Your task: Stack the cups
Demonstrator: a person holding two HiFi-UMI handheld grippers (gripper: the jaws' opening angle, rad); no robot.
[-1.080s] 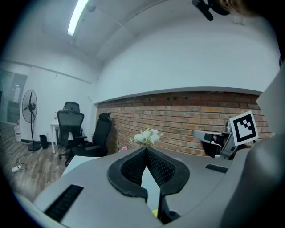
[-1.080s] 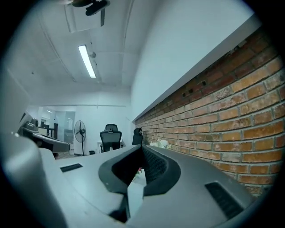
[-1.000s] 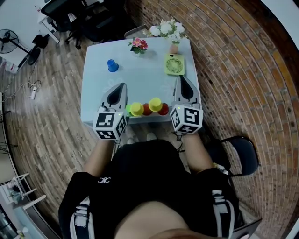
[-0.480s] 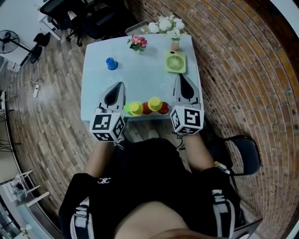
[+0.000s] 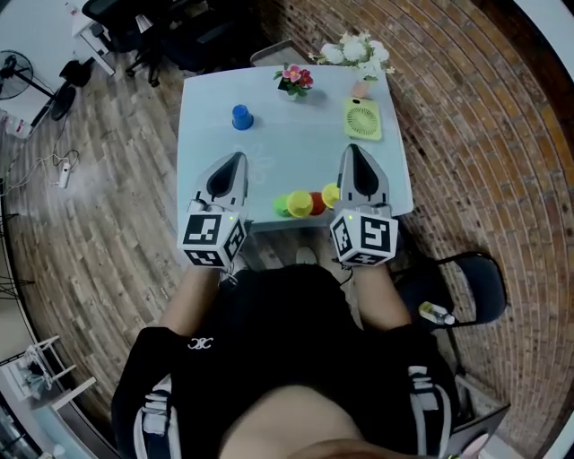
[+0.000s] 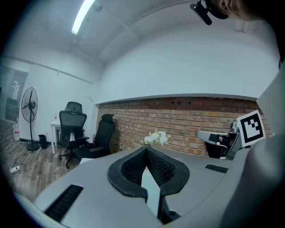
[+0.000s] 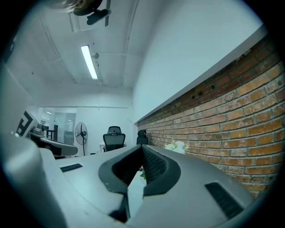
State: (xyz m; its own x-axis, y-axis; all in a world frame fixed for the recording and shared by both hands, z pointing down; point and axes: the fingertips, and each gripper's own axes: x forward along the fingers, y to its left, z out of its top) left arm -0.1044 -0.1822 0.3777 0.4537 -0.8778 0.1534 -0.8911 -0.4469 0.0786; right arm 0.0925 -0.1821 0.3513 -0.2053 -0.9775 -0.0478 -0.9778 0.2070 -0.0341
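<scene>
A row of small cups stands at the near edge of the light blue table (image 5: pixel 296 143): a green cup (image 5: pixel 282 205), a yellow cup (image 5: pixel 300 203), a red cup (image 5: pixel 316 203) and a second yellow cup (image 5: pixel 331 194). A blue cup (image 5: pixel 241 116) stands alone at the far left. My left gripper (image 5: pixel 237 159) hovers left of the row, jaws shut and empty. My right gripper (image 5: pixel 352 150) is just right of the row, also shut and empty. In the left gripper view the left gripper (image 6: pixel 146 149) holds nothing; in the right gripper view the right gripper (image 7: pixel 142 147) holds nothing.
A pink flower pot (image 5: pixel 295 79), white flowers (image 5: pixel 357 51) and a green fan (image 5: pixel 362 118) stand along the table's far side. A brick wall runs to the right. A dark chair (image 5: pixel 471 287) stands at the person's right, and office chairs (image 5: pixel 134 18) stand far left.
Both grippers have shifted leftward relative to the table, still shut. The cup row now lies closer to my right gripper. The cups have not moved on the table.
</scene>
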